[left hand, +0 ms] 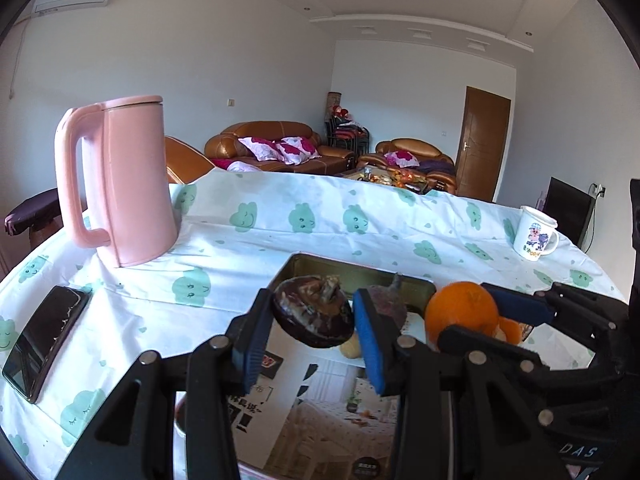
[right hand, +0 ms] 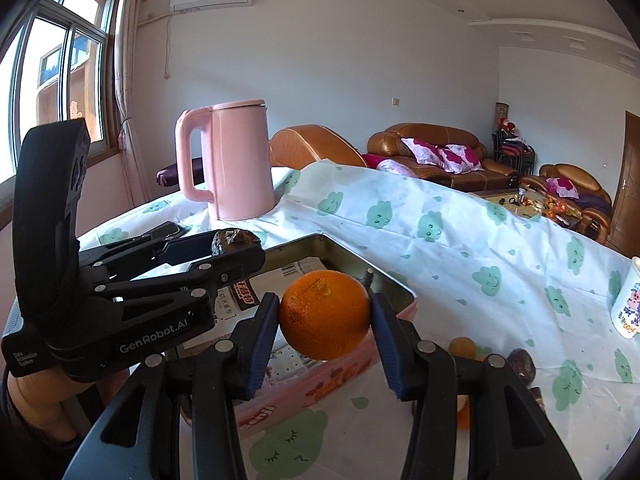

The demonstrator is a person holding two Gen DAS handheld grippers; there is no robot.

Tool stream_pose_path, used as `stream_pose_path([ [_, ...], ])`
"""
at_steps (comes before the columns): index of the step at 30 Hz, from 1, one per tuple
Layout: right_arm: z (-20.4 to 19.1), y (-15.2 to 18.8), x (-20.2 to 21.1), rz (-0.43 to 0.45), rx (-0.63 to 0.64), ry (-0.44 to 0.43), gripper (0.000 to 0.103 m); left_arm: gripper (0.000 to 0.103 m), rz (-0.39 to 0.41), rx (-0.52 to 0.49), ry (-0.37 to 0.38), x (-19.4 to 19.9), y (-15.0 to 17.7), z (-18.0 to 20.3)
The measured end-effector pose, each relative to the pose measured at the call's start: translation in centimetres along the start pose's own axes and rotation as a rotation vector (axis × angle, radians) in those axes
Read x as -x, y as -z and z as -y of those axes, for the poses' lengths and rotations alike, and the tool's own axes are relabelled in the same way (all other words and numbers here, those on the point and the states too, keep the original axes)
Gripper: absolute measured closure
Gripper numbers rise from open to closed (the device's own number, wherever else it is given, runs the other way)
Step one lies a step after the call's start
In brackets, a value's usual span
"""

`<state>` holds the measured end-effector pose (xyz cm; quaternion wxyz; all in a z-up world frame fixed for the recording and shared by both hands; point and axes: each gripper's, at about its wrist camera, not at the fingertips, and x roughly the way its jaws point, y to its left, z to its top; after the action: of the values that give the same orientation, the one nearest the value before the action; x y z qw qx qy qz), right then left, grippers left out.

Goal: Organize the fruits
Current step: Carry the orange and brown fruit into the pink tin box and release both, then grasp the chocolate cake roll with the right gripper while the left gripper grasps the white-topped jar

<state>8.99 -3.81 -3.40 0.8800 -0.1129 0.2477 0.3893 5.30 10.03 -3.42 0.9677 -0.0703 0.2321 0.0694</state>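
Observation:
My left gripper (left hand: 314,316) is shut on a dark brown wrinkled fruit (left hand: 314,312), held over the open tin box (left hand: 352,266). My right gripper (right hand: 325,316) is shut on an orange (right hand: 324,314) above the box's near right corner (right hand: 394,280). In the left wrist view the right gripper (left hand: 480,318) and its orange (left hand: 456,308) sit just to the right. In the right wrist view the left gripper (right hand: 236,250) and its dark fruit (right hand: 232,238) are at the left. A dark purple fruit with a stem (left hand: 386,298) lies in the box, partly hidden.
A pink kettle (left hand: 124,184) stands at the back left of the cloth-covered table, a phone (left hand: 44,340) lies at the left edge, and a white mug (left hand: 534,234) stands at the right. Loose fruits lie right of the box: a small orange one (right hand: 462,346) and a dark one (right hand: 522,362).

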Motion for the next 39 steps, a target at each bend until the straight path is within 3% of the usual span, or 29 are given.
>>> stream_pose_path([
  [10, -2.3, 0.5, -3.7, -0.099, 0.046, -0.019, 0.053, 0.058, -0.053, 0.019, -0.015, -1.1, 0.2, -1.7],
  [14, -2.3, 0.7, -3.1, -0.089, 0.043, -0.018, 0.045, 0.036, -0.028, 0.011, -0.041, -0.5, 0.2, -1.4],
  [17, -1.5, 0.9, -1.4, -0.056, 0.032, -0.001, 0.043, 0.030, -0.008, 0.011, -0.038, 0.1, 0.0, -1.0],
  [19, -0.3, 1.3, 0.5, -0.023, 0.026, 0.022, 0.042, 0.030, 0.004, 0.006, -0.019, 0.6, -0.1, -0.1],
  [22, 2.6, 2.2, 3.5, 0.015, 0.000, 0.099, 0.040, 0.022, 0.026, -0.023, 0.008, 1.2, -0.2, 1.8],
  [26, 7.6, 3.3, 6.2, 0.013, -0.043, 0.272, 0.038, 0.019, 0.031, -0.073, 0.065, 1.3, -0.2, 5.5],
  [30, 12.3, 4.1, 7.3, -0.006, -0.152, 0.361, 0.038, 0.019, 0.000, -0.130, 0.116, 0.5, 0.1, 9.2],
  [33, 14.1, 4.6, 7.1, -0.038, -0.187, 0.389, 0.038, 0.019, -0.021, -0.168, 0.146, -0.2, 0.4, 11.5],
  [39, 16.1, 5.6, 6.0, -0.088, -0.254, 0.353, 0.038, 0.020, -0.088, -0.222, 0.166, -2.5, 1.1, 14.2],
])
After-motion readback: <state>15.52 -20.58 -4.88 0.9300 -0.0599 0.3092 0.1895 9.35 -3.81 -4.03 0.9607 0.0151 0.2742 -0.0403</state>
